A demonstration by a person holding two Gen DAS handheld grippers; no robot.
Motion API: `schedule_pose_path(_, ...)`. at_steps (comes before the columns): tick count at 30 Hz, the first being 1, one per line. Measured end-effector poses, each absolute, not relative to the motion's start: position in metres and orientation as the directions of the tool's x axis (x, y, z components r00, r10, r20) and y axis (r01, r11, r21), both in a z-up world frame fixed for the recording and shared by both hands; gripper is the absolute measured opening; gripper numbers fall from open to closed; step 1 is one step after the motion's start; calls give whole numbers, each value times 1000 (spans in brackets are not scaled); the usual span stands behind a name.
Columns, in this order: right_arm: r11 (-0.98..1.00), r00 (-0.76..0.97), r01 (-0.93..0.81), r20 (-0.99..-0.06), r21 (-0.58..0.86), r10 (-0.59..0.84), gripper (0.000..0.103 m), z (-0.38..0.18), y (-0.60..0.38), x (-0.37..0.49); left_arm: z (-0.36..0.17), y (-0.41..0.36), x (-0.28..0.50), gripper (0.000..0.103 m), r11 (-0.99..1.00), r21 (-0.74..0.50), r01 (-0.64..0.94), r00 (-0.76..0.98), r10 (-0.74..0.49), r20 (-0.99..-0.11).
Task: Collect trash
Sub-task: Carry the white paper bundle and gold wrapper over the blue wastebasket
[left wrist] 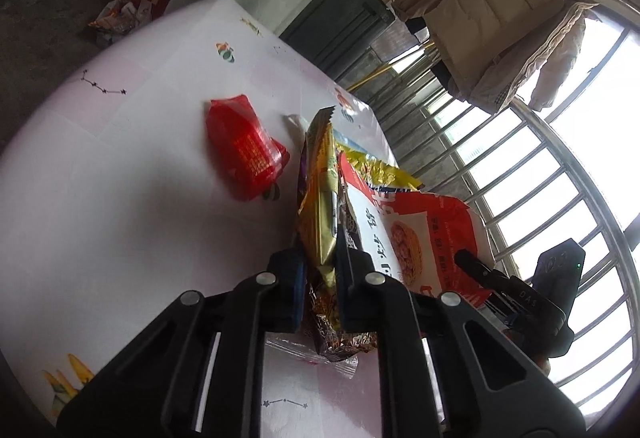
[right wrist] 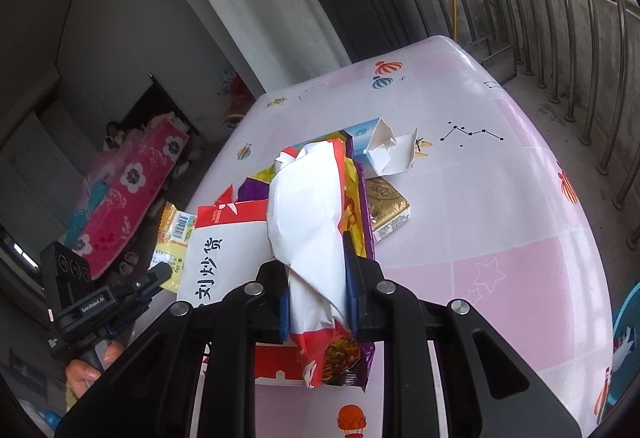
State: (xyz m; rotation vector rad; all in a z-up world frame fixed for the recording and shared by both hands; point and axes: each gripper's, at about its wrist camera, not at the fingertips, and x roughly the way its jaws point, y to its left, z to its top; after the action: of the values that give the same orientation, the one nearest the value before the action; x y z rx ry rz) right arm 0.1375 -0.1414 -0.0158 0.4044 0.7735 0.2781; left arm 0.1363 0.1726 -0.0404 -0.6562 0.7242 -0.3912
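My left gripper [left wrist: 318, 258] is shut on a gold-yellow snack wrapper [left wrist: 320, 197] that stands upright between its pads. A red wrapper [left wrist: 244, 153] lies on the table [left wrist: 120, 217] to the left. A large red-and-white snack bag [left wrist: 416, 238] lies to the right, with the right gripper [left wrist: 520, 286] beyond it. My right gripper [right wrist: 316, 270] is shut on a bundle of wrappers [right wrist: 312, 205], white-and-red outside with a purple one behind. Past it lie a gold packet [right wrist: 388, 209] and a folded white carton [right wrist: 388, 149]. The left gripper [right wrist: 156, 274] holds the yellow wrapper [right wrist: 172, 234] at the left.
A clear plastic wrapper [left wrist: 312, 354] lies under the left fingers. A metal railing [right wrist: 580, 57] runs behind the table's far edge, and a pale jacket [left wrist: 500, 25] hangs there. Bags [left wrist: 132, 5] and a pink floral blanket [right wrist: 132, 189] are on the floor. A hand [right wrist: 92, 358] grips the left handle.
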Motion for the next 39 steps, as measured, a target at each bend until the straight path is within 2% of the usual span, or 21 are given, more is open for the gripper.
schedule_pose_path(15, 866, 735, -127, -540, 484, 410, 20, 22, -162, 116, 12, 172, 100, 7, 745, -647, 162, 779, -499, -380)
schedule_pose_path(22, 874, 746, -128, -535, 470, 397, 20, 42, -173, 108, 37, 155, 77, 7, 762, -614, 207, 813, -483, -325)
schedule_pose_path(39, 917, 823, -26, -512, 398, 245, 20, 83, -224, 64, 80, 121, 55, 7, 734, -577, 357, 798, -561, -220)
